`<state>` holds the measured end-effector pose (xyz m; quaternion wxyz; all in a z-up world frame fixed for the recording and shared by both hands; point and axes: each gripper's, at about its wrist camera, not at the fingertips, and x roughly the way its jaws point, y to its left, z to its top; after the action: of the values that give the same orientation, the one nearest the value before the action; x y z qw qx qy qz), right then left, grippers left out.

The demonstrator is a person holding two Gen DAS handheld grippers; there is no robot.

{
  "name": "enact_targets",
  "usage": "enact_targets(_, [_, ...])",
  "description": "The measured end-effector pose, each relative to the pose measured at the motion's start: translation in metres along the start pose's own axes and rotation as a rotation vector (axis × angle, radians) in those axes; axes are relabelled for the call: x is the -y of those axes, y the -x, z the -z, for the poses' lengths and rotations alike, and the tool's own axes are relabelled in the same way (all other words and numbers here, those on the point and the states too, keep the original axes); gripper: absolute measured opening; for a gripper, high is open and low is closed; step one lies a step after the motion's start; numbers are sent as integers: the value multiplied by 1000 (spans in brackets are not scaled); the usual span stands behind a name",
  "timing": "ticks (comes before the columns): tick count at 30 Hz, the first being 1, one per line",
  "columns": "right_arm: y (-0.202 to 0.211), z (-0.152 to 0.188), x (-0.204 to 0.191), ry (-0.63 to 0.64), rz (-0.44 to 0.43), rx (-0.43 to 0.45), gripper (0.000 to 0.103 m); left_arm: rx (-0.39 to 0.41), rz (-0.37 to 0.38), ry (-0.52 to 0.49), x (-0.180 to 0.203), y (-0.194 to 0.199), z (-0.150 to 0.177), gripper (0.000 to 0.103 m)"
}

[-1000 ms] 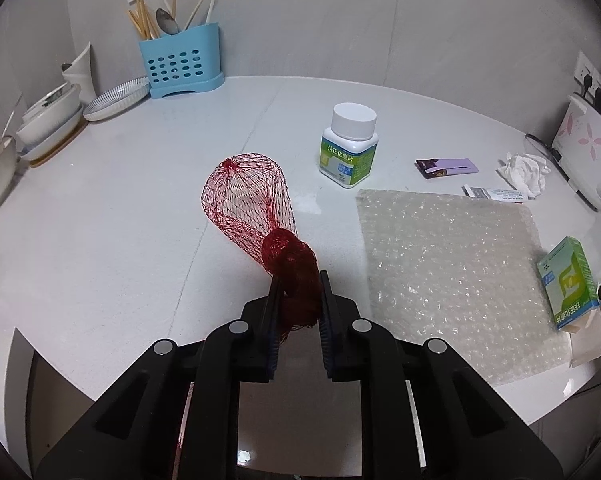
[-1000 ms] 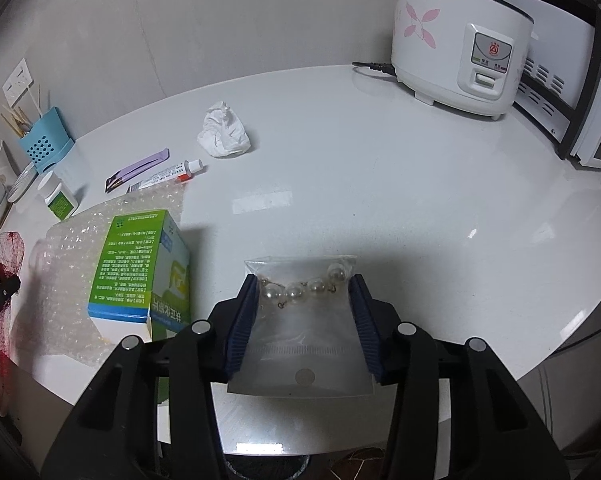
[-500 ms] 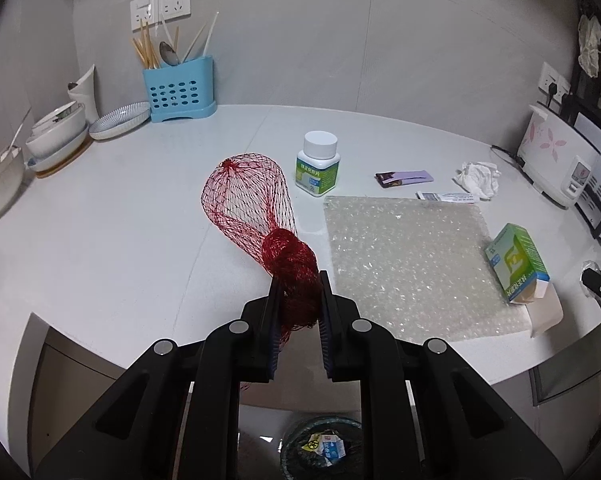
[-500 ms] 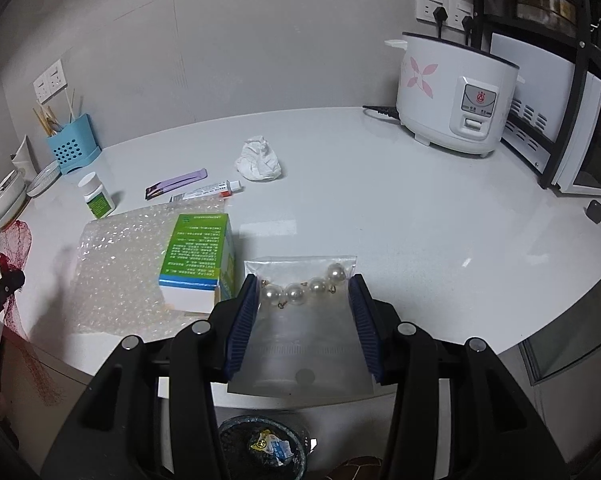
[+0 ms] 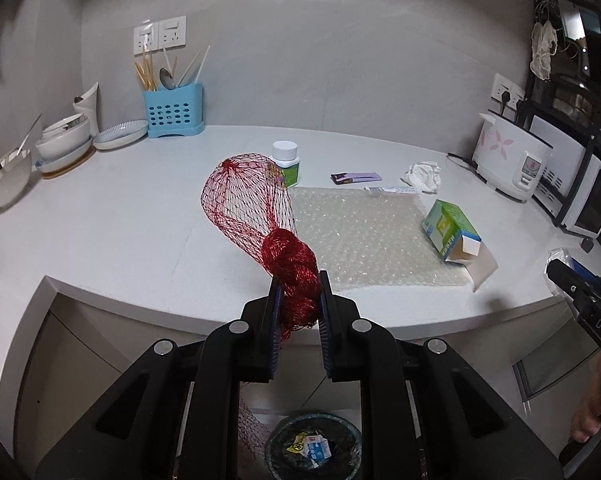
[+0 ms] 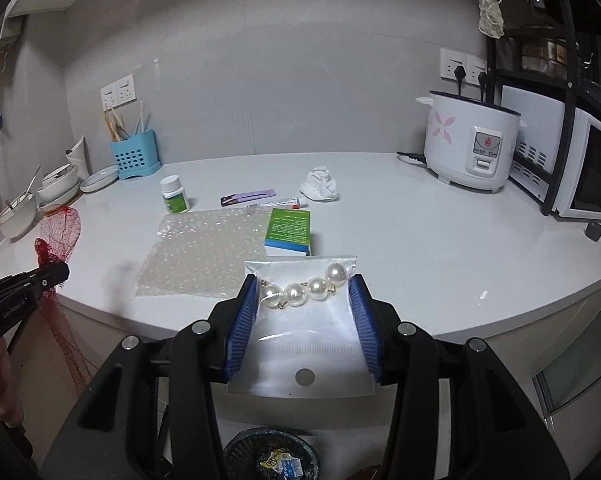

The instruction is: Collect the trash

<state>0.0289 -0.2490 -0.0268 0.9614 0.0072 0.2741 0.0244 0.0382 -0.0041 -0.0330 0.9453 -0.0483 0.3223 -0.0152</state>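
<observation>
Right now my left gripper (image 5: pixel 297 300) is clamped on the bunched middle of a red plastic mesh net bag (image 5: pixel 256 216), whose open end fans out ahead over the white countertop (image 5: pixel 100 232) while its tail hangs down below the fingers. My right gripper (image 6: pixel 303 300) grips a clear zip pouch holding four white pearl beads (image 6: pixel 302 312), pinched by its two side edges between the blue pads (image 6: pixel 242 320). Both grippers sit off the counter's front edge, above a round dark waste bin (image 5: pixel 314 446) on the floor, with scraps of packaging inside. On the counter lie a sheet of clear bubble wrap (image 5: pixel 360 232), a green and white cardboard box (image 5: pixel 450 226) resting on it, a white-capped pill bottle (image 5: pixel 286 162), a crumpled white tissue (image 5: pixel 422 170) and a purple sachet (image 5: pixel 356 177).
</observation>
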Motion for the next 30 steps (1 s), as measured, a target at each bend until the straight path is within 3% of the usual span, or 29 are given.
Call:
enact_targets(8, [35, 34, -23, 29, -47, 41, 44, 29, 17, -3, 11, 29, 40, 16])
enact_targets(16, [48, 89, -40, 47, -102, 25, 44, 23, 19, 5, 14, 44, 98, 16])
enact_targets(23, [37, 144, -49, 61, -122, -17, 44, -19, 22, 3, 14, 31, 150, 16])
enact_targets(30, [-8, 195, -49, 52, -103, -99, 44, -92, 13, 30, 8, -16, 196, 16])
